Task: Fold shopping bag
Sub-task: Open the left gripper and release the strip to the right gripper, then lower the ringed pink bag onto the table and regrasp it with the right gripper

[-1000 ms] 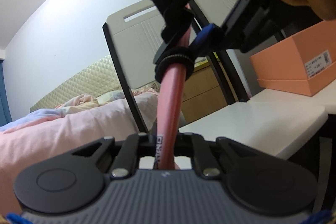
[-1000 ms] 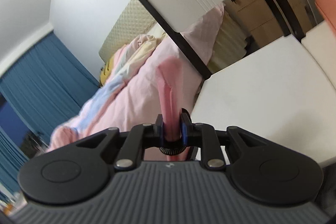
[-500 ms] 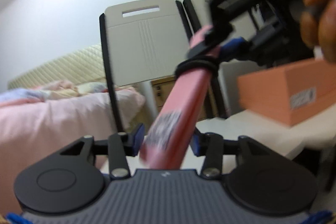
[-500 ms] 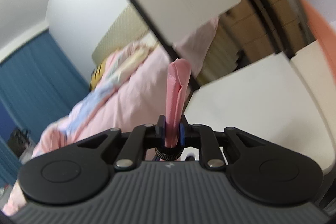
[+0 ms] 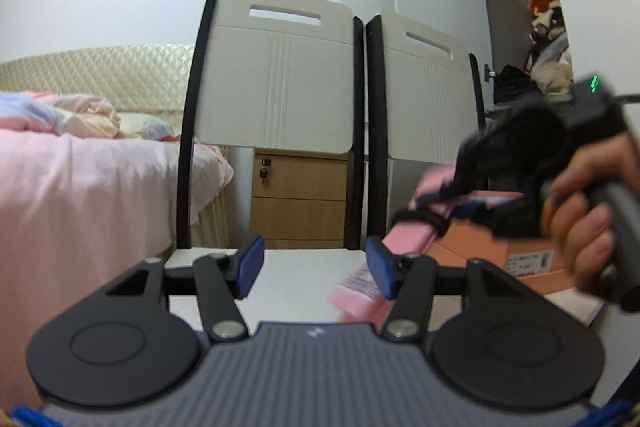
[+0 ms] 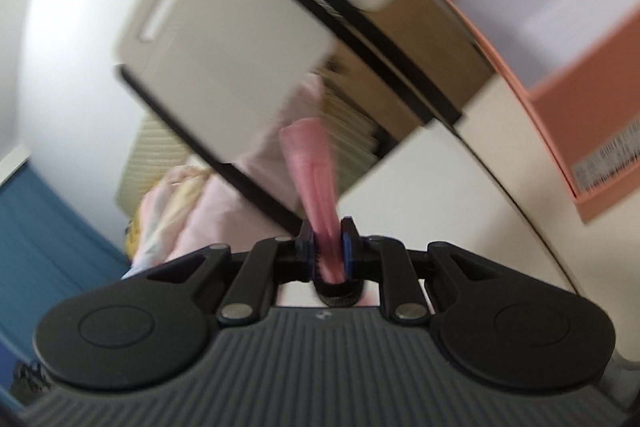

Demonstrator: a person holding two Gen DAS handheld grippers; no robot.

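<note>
In the left wrist view the left gripper (image 5: 312, 263) now stands wide apart and empty, where a second ago its blue pads (image 5: 251, 259) were clamped on the lower end of the pink shopping bag (image 5: 404, 239); that end has slipped free and hangs just beside the right-hand pad, over the white table (image 5: 304, 267). The bag reads as a long, flat, tightly folded strip with a black elastic band (image 5: 420, 217) round it, so the folding looks close to finished and what remains is probably setting it down. The right gripper (image 5: 452, 183) and the person's hand (image 5: 584, 227) carry it, blurred, in front of the orange box (image 5: 480, 251). In the right wrist view the right gripper (image 6: 327, 247) stays shut narrowly on the bag (image 6: 312, 163), which sticks up past the pads; the frame is smeared, so whether it is a tidy bundle is hard to tell. The band (image 6: 336, 293) sits just below the pads.
</note>
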